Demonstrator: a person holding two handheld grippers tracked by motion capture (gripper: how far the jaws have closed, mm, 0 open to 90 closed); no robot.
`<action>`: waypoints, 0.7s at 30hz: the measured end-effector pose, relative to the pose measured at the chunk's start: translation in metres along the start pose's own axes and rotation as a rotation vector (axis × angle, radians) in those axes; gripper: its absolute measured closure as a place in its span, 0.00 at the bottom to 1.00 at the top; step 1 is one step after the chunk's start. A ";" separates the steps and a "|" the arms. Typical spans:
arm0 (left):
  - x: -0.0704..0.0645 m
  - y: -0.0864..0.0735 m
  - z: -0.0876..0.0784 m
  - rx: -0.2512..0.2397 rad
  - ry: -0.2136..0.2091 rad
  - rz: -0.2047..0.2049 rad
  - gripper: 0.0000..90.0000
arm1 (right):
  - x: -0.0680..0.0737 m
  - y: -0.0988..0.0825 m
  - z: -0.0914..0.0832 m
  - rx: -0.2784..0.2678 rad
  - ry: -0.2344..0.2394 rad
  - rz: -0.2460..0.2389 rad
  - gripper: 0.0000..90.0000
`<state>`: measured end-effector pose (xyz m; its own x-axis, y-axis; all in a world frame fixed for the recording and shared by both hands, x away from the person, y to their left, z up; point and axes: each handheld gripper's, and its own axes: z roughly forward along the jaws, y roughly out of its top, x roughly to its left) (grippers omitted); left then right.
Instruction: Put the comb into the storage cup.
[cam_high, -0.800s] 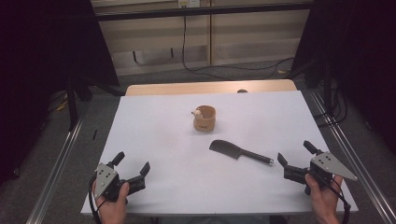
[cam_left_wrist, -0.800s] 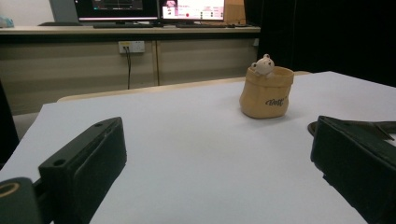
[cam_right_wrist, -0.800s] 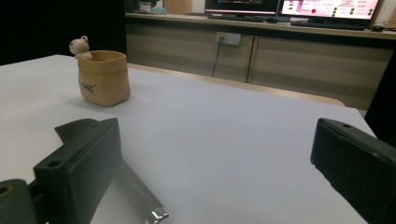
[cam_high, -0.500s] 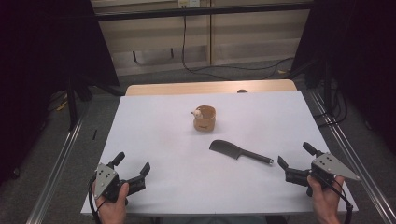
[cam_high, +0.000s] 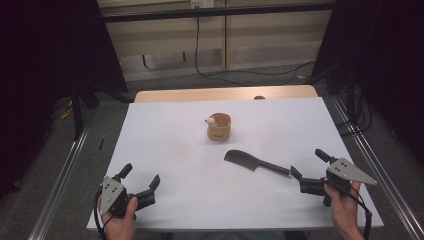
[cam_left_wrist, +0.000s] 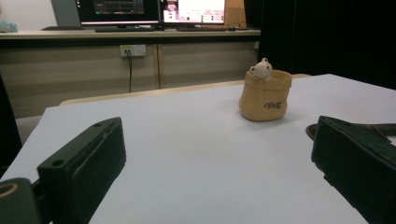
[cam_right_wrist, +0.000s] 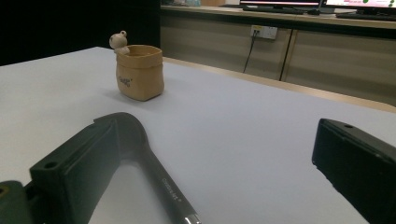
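Note:
A tan cup (cam_high: 219, 126) with a small bear figure on its rim stands mid-table. In front of it and to the right lies a black cleaver-shaped knife (cam_high: 255, 162), handle pointing at my right gripper (cam_high: 307, 163). That gripper is open, and its nearer fingertip sits just off the handle's end. In the right gripper view the knife (cam_right_wrist: 149, 154) runs up beside the left jaw of the gripper (cam_right_wrist: 215, 144), with the cup (cam_right_wrist: 140, 74) beyond. My left gripper (cam_high: 141, 175) rests open at the front left, with nothing between its jaws. Its own view shows the gripper (cam_left_wrist: 217, 140), the cup (cam_left_wrist: 265, 95) and the knife (cam_left_wrist: 380, 126).
A white sheet (cam_high: 170, 145) covers the table, and a wooden strip (cam_high: 225, 94) shows at the far edge. Metal rails (cam_high: 65, 165) run along both sides. Cables lie on the floor behind. A counter with monitors (cam_left_wrist: 154, 9) stands past the table.
My right gripper has edged a little left, toward the end of the knife's handle. The left gripper, the cup and the knife have stayed put.

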<state>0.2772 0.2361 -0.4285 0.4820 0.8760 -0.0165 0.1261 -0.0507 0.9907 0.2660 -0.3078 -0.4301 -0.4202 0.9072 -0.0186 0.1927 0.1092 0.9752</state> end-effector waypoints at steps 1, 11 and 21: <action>0.000 -0.001 0.001 0.007 -0.004 0.003 0.04 | 0.000 0.001 0.001 -0.001 0.005 0.000 0.01; -0.001 -0.001 0.003 0.019 -0.013 -0.003 0.04 | 0.004 0.009 0.016 0.039 0.067 -0.011 0.01; -0.001 -0.001 0.006 0.024 -0.022 -0.009 0.04 | 0.004 0.025 0.044 0.080 0.108 0.026 0.02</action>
<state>0.2816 0.2323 -0.4303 0.5000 0.8655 -0.0285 0.1514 -0.0550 0.9869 0.3084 -0.2838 -0.4158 -0.5066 0.8615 0.0342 0.2729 0.1226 0.9542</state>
